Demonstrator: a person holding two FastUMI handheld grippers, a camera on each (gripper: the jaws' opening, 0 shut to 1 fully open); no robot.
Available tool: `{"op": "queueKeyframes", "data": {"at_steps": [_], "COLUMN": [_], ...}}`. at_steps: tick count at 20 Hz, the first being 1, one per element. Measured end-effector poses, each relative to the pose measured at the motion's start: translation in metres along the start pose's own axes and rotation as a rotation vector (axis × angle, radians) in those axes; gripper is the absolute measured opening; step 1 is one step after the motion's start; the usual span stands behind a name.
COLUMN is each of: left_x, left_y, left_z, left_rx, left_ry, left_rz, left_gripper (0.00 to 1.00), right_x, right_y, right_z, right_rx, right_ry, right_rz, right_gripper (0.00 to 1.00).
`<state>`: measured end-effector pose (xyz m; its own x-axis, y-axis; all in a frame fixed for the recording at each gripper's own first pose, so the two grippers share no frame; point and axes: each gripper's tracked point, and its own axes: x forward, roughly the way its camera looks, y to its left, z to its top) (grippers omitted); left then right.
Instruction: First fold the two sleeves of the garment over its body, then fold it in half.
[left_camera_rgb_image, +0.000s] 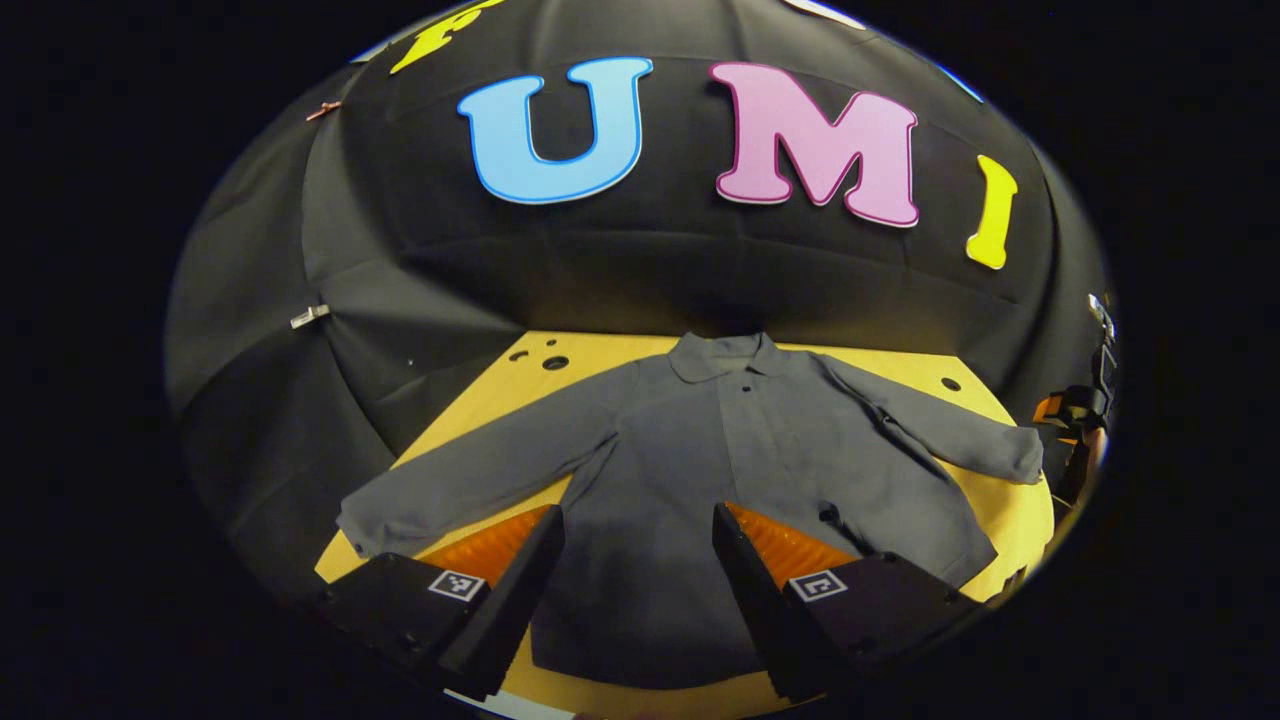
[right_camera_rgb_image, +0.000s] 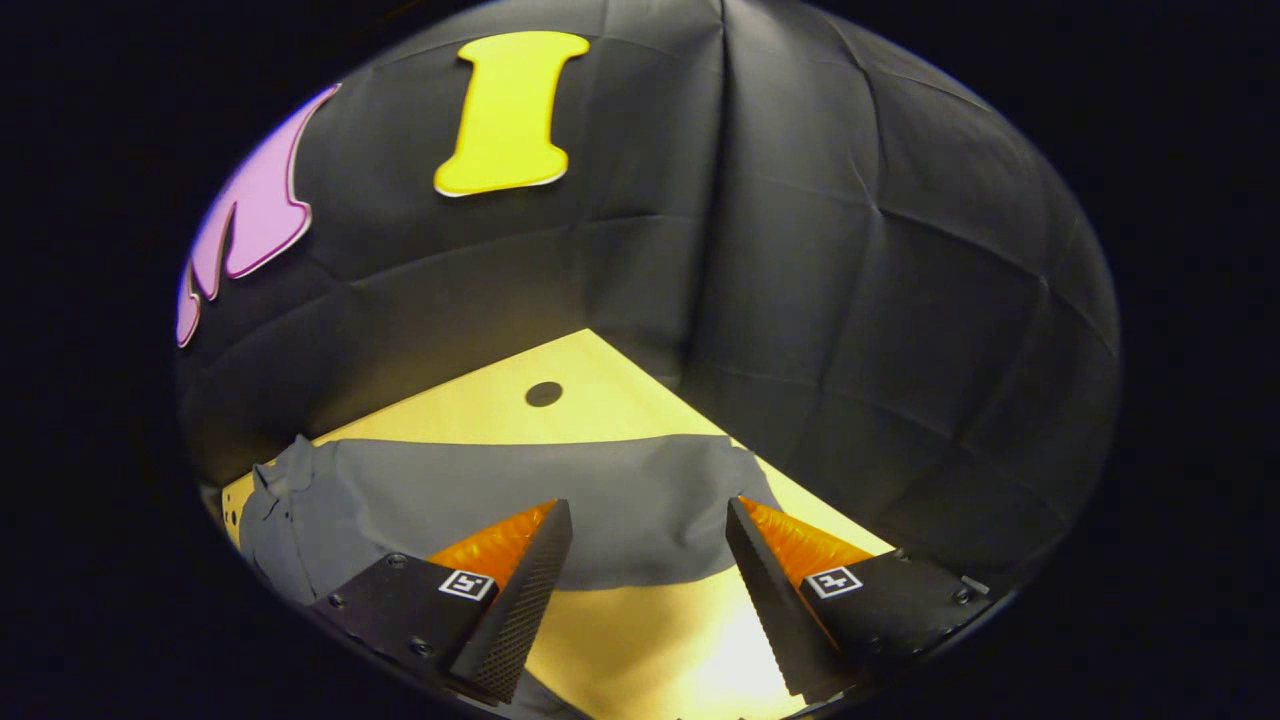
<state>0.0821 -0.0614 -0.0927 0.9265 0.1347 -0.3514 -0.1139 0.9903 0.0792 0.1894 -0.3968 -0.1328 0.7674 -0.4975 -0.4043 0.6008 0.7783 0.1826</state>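
Observation:
A grey collared shirt (left_camera_rgb_image: 700, 470) lies flat and face up on the yellow table (left_camera_rgb_image: 590, 360), collar toward the far wall, both sleeves spread out to the sides. My left gripper (left_camera_rgb_image: 640, 570) hangs open above the shirt's lower body, nothing between its fingers. Beyond the right sleeve's cuff (left_camera_rgb_image: 1020, 455) the other gripper (left_camera_rgb_image: 1075, 420) shows at the edge of the left gripper view. In the right gripper view that same sleeve (right_camera_rgb_image: 560, 500) stretches across the table, its cuff at the right. My right gripper (right_camera_rgb_image: 650, 585) stands open just short of the sleeve, empty.
The black cloth wall (right_camera_rgb_image: 850, 300) closes in the table on the far side and at the right corner. Small round holes (left_camera_rgb_image: 555, 362) mark the tabletop near the back edge, one (right_camera_rgb_image: 543, 393) behind the sleeve. Bare table (right_camera_rgb_image: 640, 640) lies under my right gripper.

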Motion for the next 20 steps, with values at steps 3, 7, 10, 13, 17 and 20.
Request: {"op": "queueKeyframes", "data": {"at_steps": [3, 7, 10, 13, 17, 20], "left_x": [0.004, 0.008, 0.008, 0.009, 0.015, 0.018], "left_y": [0.0, 0.001, -0.003, -0.009, -0.006, -0.005], "left_z": [-0.009, -0.02, -0.029, -0.035, -0.041, -0.039], "left_rx": [-0.022, -0.041, -0.049, -0.04, -0.027, -0.032], "left_ry": [0.04, 0.065, 0.093, 0.101, 0.121, 0.117], "left_rz": [0.026, 0.061, 0.076, 0.077, 0.09, 0.097], "left_gripper": [0.95, 0.95, 0.95, 0.95, 0.95, 0.95], "right_x": [0.026, 0.06, 0.082, 0.095, 0.102, 0.104], "right_y": [-0.023, -0.041, -0.05, -0.057, -0.068, -0.063], "right_z": [-0.005, -0.021, -0.033, -0.034, -0.045, -0.056], "right_rx": [-0.005, -0.01, -0.02, 0.016, 0.028, -0.003], "right_ry": [0.036, 0.099, 0.147, 0.164, 0.218, 0.257], "right_rz": [-0.038, -0.069, -0.079, -0.098, -0.094, -0.085], "right_gripper": [0.96, 0.96, 0.96, 0.97, 0.97, 0.97]}}
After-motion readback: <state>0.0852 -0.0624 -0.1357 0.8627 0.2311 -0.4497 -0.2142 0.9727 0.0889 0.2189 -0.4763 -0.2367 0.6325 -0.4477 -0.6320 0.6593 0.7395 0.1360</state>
